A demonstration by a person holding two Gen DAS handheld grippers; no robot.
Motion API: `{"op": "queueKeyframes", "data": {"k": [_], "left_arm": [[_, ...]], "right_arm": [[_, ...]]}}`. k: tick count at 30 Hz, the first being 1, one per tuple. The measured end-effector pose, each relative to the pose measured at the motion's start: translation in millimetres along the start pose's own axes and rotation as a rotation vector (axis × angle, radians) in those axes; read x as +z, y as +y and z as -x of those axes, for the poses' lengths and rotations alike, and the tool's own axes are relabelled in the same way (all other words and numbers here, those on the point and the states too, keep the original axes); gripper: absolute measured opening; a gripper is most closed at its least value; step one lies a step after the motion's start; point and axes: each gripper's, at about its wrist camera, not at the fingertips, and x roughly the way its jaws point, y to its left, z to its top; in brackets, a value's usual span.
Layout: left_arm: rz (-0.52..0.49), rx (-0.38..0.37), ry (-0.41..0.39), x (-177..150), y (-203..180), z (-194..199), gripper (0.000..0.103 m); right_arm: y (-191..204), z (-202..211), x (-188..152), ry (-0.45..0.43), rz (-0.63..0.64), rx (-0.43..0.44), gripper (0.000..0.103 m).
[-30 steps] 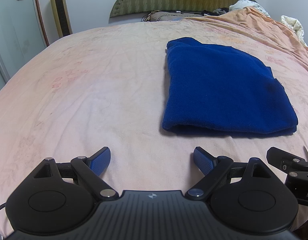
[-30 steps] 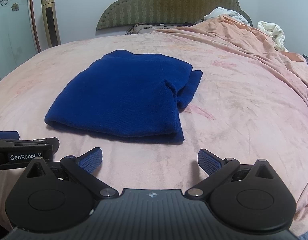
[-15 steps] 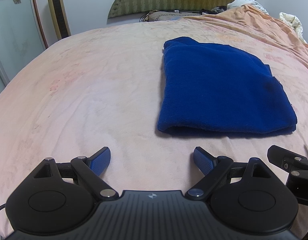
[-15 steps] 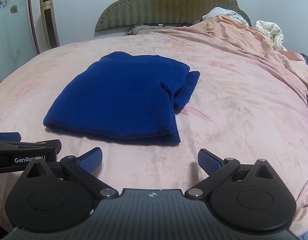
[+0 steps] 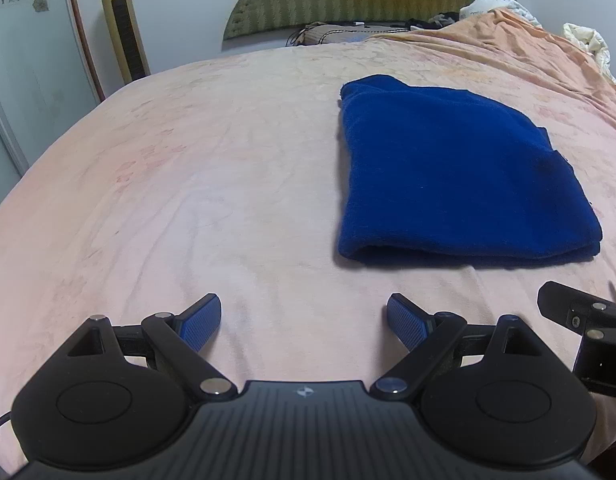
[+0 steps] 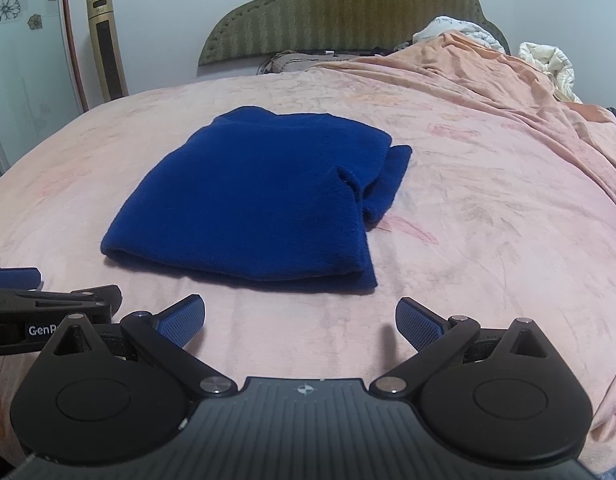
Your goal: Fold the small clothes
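Fabric: deep blue fleece, a small garment (image 6: 259, 196) folded into a thick rectangle on the pink bedsheet (image 5: 187, 184), with one flap sticking out along its right edge in the right wrist view.
Place: mid-bed, just ahead of both tools; nearer the right gripper than the left.
Left gripper (image 5: 303, 320): jaws spread wide, nothing between them, hovering over bare sheet to the left of the garment.
Right gripper (image 6: 299, 320): jaws also wide and empty, just short of the garment's near folded edge.
Stage: the fold looks nearly finished (only that loose flap spoils the outline).
Doing it well: pinch the flap near its corner, catching fleece and not sheet, then lay it flat over the stack without dragging the lower layers.
Risk: thick fleece may spring back, so press it down before letting go.
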Motion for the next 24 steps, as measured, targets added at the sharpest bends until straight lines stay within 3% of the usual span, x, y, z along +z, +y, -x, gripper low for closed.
{"op": "queueKeyframes", "data": {"k": [24], "left_arm": [[-0.003,-0.007,0.005,1.6,1.7,-0.7,0.091]], "right_arm": [[0.2,1.5,0.2,0.001,0.009,-0.002,0.103]]}}
